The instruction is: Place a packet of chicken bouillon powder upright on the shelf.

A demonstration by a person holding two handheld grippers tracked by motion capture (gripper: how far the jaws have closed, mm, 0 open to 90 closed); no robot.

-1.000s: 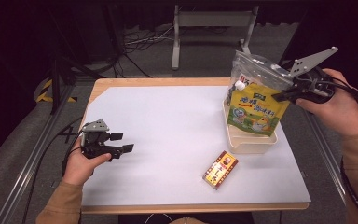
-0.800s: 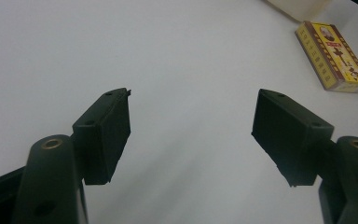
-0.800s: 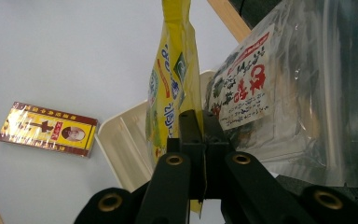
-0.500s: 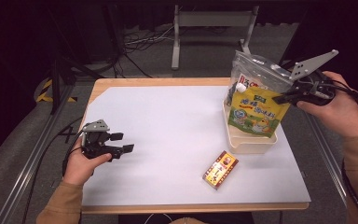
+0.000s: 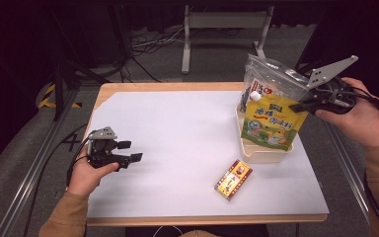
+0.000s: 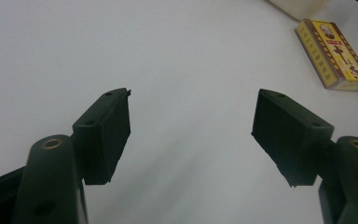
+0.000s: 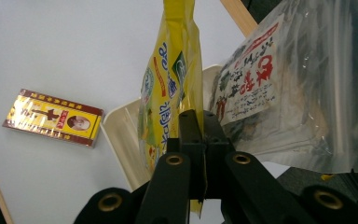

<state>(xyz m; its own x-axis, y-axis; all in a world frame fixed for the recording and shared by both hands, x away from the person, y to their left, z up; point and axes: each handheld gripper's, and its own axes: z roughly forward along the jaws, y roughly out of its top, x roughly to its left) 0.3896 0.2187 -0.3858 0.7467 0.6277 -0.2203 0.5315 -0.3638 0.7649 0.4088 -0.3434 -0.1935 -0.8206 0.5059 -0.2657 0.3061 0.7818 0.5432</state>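
Over the far right corner of the surface [image 5: 177, 128], my right claw [image 5: 303, 104] is clamped fully shut on the top edge of a yellow pouch [image 5: 271, 121], which hangs upright with its lower end down in a cream tray [image 5: 256, 154]. That tray sits close against the right edge of the surface. In the right gripper view my claw's two black jaws are pressed together with the yellow pouch's [image 7: 170, 88] thin edge pinched between them, and the cream tray [image 7: 121, 135] lies just below it. Behind the pouch, toward the far edge, a clear plastic bag [image 5: 269, 79] with a red-and-white label stands leaning in the same tray; it is just beside the pouch, though I cannot tell whether the two touch. In the right gripper view the clear plastic bag [image 7: 303, 84] rises to the right of the pouch.

Near the left edge, my left claw [image 5: 128, 151] rests low over the bare surface, jaws spread wide with nothing between them; in the left gripper view the pads [image 6: 107, 128] stand well apart over plain white.

A small yellow-and-red box [image 5: 233, 179] lies flat near the front edge, just in front of the tray, apart from both claws.
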